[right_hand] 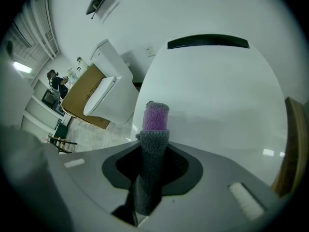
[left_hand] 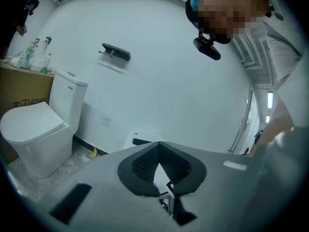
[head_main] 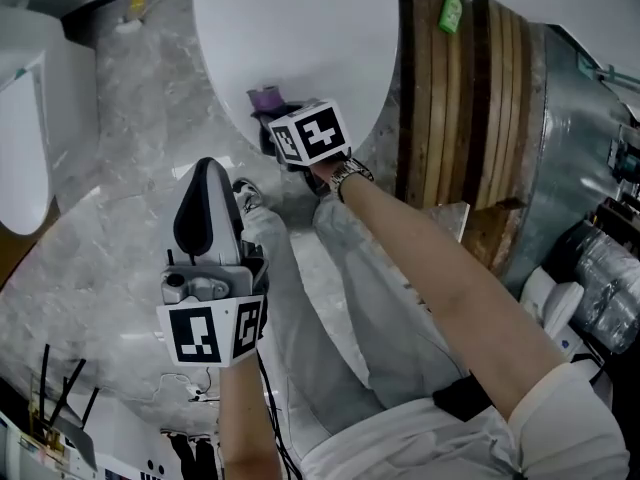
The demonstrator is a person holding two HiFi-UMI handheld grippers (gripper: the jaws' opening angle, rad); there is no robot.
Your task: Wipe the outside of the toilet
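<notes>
- Below, a marbled floor (head_main: 110, 248) fills most of the head view, with the person's legs standing on it.
- The toilet (head_main: 300, 38) to be wiped is straight ahead, lid down. From above only the white lid shows; its bowl and base are hidden underneath.
- A second toilet (left_hand: 34, 129) stands well apart to the left against the wall, and the task does not seem to concern it.
- Dark planks (head_main: 450, 118) lean just beside the toilet on its right.
- The left gripper (left_hand: 158, 153) hangs back near the person's left leg, well apart from the toilet. Its jaws are closed together with nothing between them.
- The right gripper (right_hand: 152, 151) reaches to the lid's near edge, its jaws clenched on a cloth (right_hand: 156, 117).
- The cloth is a grey roll with a purple tip that pokes out beyond the jaws. The tip seems to touch the lid's front, though contact is hard to confirm.
- As for progress, the wiping looks to be under way on the lid. The white surface shows no streak or damp mark, so nothing tells which parts are done.
- By this judgement, the bowl sides, the base and the rear are probably left to wipe.
</notes>
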